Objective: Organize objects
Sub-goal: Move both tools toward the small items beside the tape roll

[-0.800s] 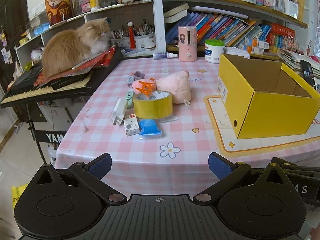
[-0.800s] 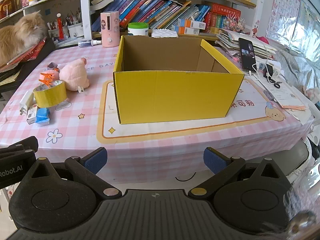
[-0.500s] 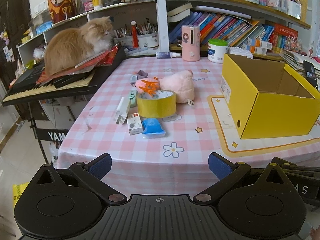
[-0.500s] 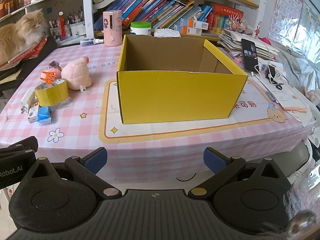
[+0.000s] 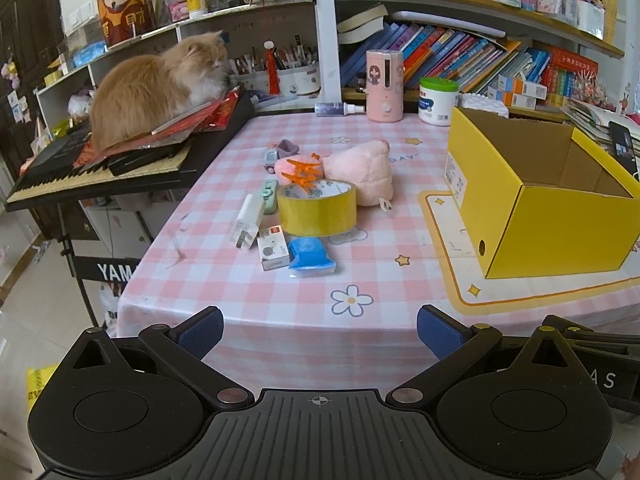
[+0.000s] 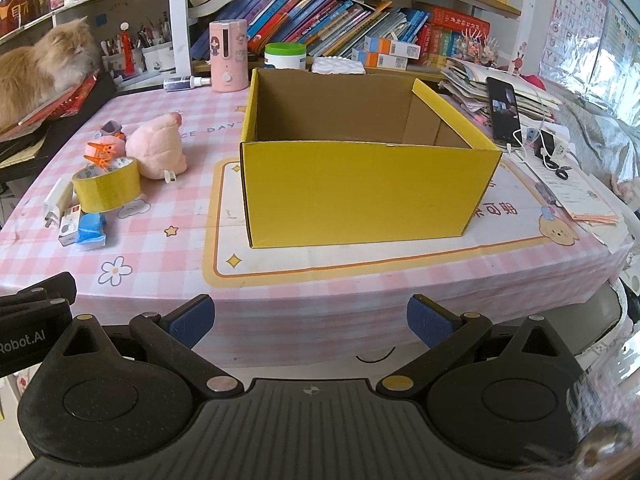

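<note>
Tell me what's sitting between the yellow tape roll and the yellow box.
Only the pink plush toy, right beside the tape roll. From there to the yellow box it's bare checked tablecloth, clearest in the right wrist view.

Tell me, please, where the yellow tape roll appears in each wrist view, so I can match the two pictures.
Left wrist: yellow tape roll sits centre, slightly left, in front of the pink plush toy.
Right wrist: far left, mid-height.
Shared landmark: the yellow cardboard box, to the right of the roll in both views.
</note>
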`<state>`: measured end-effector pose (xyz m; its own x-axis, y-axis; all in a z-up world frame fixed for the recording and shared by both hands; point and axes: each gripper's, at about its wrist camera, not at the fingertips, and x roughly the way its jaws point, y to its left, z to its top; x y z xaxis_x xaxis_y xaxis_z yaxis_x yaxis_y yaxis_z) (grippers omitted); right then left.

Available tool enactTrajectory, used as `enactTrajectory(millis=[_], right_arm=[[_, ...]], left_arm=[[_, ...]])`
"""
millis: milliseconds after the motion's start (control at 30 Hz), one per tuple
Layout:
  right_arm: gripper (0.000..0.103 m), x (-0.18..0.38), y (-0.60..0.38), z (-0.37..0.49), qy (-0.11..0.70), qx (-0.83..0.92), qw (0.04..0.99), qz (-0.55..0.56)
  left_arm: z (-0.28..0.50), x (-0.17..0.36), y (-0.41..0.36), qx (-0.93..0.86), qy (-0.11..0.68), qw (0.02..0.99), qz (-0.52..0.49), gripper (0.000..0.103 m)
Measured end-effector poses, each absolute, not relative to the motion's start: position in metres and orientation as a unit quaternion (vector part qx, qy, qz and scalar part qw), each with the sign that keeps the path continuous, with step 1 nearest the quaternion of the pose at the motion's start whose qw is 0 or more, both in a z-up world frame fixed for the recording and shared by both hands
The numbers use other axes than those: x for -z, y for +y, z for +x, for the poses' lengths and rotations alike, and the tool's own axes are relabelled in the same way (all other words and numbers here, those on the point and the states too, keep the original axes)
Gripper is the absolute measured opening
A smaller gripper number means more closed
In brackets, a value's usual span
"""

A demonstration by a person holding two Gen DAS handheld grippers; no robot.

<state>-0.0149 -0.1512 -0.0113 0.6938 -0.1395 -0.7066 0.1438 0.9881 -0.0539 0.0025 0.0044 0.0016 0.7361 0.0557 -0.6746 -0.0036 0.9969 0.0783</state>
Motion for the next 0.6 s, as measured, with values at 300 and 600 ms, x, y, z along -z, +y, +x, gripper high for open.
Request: enactTrajectory(millis=[300,600], right_arm=[[0.103,0.0116,-0.1492,-0.0134,0.385,0.074,0.92,0.003],[0.103,0.0113,-0.1499,-0.0137,0.386,0.074,0.92,0.003]], left_arm=[[0.0026,-0.0008,0.0073,-0.018,0.363,0.931,0.035,0.103],[0.0019,-0.0013,0.0085,-0.017,0.36,0.932,0.034,0.103]])
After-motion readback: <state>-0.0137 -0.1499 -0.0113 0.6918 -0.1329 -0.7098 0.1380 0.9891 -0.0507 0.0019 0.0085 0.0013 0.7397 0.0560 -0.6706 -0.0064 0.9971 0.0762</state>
